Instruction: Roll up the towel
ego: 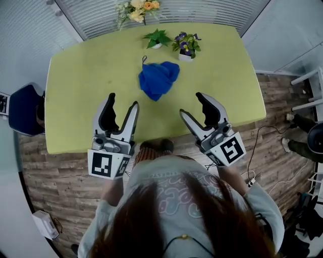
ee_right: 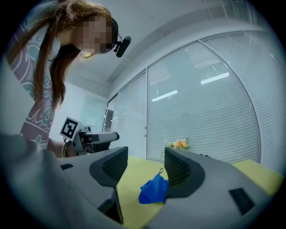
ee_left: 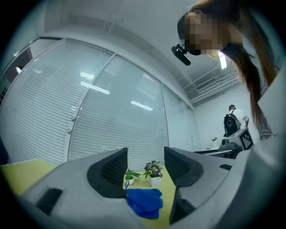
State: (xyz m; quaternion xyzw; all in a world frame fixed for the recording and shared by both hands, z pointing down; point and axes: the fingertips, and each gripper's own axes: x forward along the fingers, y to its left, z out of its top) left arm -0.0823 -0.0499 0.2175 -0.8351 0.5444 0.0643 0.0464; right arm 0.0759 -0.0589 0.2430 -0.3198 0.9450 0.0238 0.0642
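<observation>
Your yellow-green table (ego: 75,101) carries a crumpled blue towel (ego: 158,79), lying just past its centre toward 12 o'clock. At the towel's 12 o'clock sits a small leafy plant (ego: 157,38) in a pot. At 1 o'clock, just beside it, sits a purple-flowered plant (ego: 185,45). Orange flowers (ego: 135,10) show at the far edge; you can't tell if they rest on the table.

Front: bare table (ego: 75,111) is lying open up to the towel (ego: 158,79).
Far side: leafy plant (ego: 157,39) and flowering plant (ego: 185,44) (both potted) are standing just behind.
</observation>
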